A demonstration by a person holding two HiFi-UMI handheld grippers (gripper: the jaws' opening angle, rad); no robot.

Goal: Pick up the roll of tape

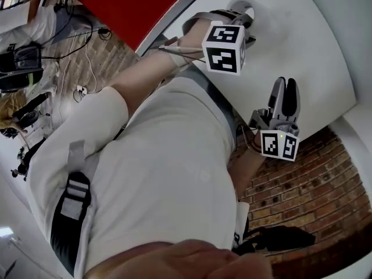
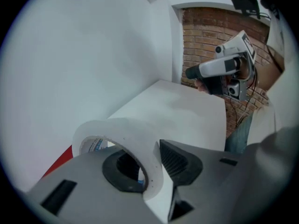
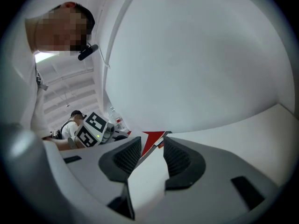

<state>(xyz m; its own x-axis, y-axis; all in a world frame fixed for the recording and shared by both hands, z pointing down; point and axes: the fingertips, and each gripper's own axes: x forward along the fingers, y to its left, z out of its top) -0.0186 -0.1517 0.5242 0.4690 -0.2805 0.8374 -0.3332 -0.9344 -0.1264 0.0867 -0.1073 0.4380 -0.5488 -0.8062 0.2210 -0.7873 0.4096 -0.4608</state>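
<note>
Closest to the head camera is the person's white cotton shirt (image 1: 168,173). Just beyond it, the right gripper (image 3: 152,155), grey plastic with a black-and-white marker cube, has its ribbed dark pads a little apart with nothing between them. Higher in the head view, the matching grey left gripper (image 2: 152,164) is clamped on the white ring-shaped roll of tape (image 2: 122,129). One jaw passes through the roll's hole and the other presses on its outer wall. The roll sits tilted in that grip, over the flat white tabletop (image 1: 308,51). Past the table's edge lies a reddish brick floor (image 1: 302,179), and a glossy red panel (image 1: 133,4) borders the table's far side.
</note>
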